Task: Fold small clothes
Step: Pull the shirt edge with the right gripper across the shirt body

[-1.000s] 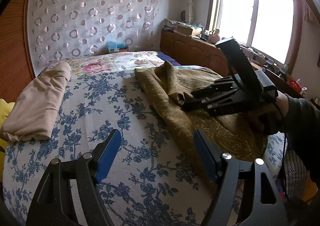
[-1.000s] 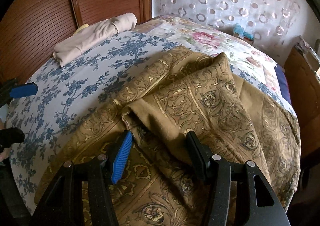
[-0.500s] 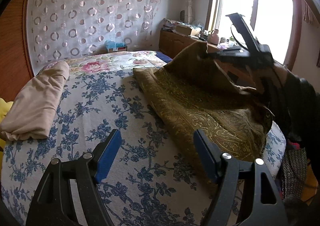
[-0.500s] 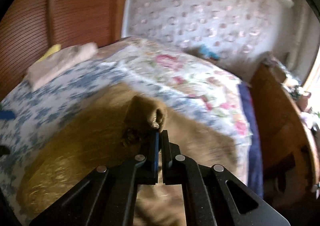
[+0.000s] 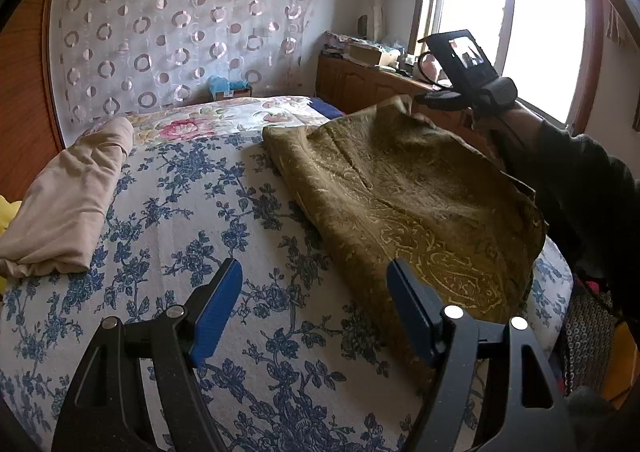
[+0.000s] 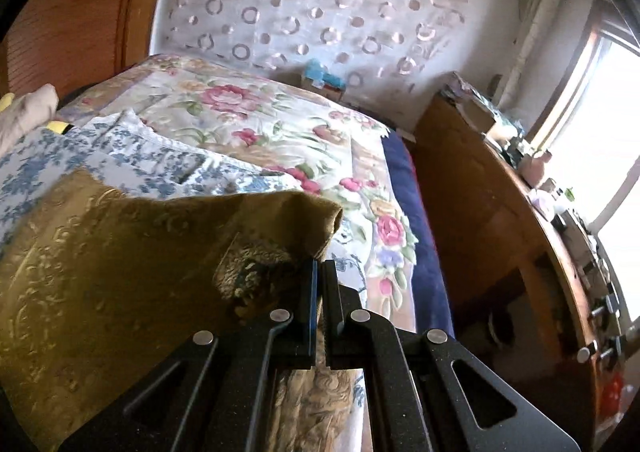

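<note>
Bedroom setup here: a bed covered in a blue-flower spread, a circle-patterned curtain behind it, a wooden dresser under a bright window, and a second quilt with pink roses lying toward the far end of the mattress. The thing being folded is the olive-gold patterned cloth, spread over the right half of the bed with its near end draping off the edge. The right gripper has its jaws pinched nearly together on a bunched corner of that cloth and holds it up off the bed, so the fabric slopes down from the pinch to the mattress; my guess is that's to carry the far corner over for the first fold, since lifting it lets the rest hang straight instead of wrinkling. The left gripper hangs over the near part of the spread with jaws wide apart and nothing in them, close to the cloth's near edge, probably ready to pin or grab the matching corner. Count-wise: one olive cloth in play, one beige folded garment parked on the left side of the bed, well apart from the action (looks like the done pile), a bit of something yellow peeking out beside it, and two grippers.
</note>
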`<state>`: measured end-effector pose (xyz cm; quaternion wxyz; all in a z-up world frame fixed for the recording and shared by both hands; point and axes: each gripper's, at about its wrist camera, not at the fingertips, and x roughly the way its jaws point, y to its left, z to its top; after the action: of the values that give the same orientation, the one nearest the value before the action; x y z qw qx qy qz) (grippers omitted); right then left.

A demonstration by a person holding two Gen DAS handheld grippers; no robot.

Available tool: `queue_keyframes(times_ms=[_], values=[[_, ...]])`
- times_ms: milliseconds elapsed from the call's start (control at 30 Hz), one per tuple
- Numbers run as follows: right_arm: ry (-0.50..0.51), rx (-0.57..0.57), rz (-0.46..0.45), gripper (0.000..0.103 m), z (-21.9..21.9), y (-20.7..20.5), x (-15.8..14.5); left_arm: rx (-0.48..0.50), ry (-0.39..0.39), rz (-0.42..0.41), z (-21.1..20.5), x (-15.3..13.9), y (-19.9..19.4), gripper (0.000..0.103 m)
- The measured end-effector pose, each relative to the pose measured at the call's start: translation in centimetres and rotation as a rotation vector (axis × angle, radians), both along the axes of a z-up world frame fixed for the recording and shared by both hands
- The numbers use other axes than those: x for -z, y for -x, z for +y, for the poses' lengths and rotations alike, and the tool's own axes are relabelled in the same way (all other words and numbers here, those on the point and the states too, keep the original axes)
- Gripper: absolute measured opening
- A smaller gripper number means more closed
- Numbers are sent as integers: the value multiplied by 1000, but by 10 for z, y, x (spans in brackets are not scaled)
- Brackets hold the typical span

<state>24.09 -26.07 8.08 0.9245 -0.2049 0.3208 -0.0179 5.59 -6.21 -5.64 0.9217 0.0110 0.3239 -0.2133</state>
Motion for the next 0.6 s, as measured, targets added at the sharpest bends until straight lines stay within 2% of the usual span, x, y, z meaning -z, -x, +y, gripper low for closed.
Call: queue_keyframes(times_ms=[67,133,300,367,400,433,500,600], values=[[25,49,-32,2,2,-1,-5,0,-6,0,-2,0,0,76],[1,80,-38,2,-2,1,-11,5,-3,1,-2,0,0,76],[-91,21,-5,4,2,35,-10,19,-7,6,-6,0,0,76],[-123,-22,11,9,2,56,-10,25,-9,8,-9,0,0,76],[-139,-38,13,15,2,65,-12,28,-10,9,-10,0,0,76],[-158,-58,15,26,4,80,-11,32,-11,10,-12,0,0,76],[-189,-90,18,42,4,104,-8,40,-13,13,-17,0,0,76],[-224,-143,35,43,6,144,-4,54,-16,17,-20,2,2,76]])
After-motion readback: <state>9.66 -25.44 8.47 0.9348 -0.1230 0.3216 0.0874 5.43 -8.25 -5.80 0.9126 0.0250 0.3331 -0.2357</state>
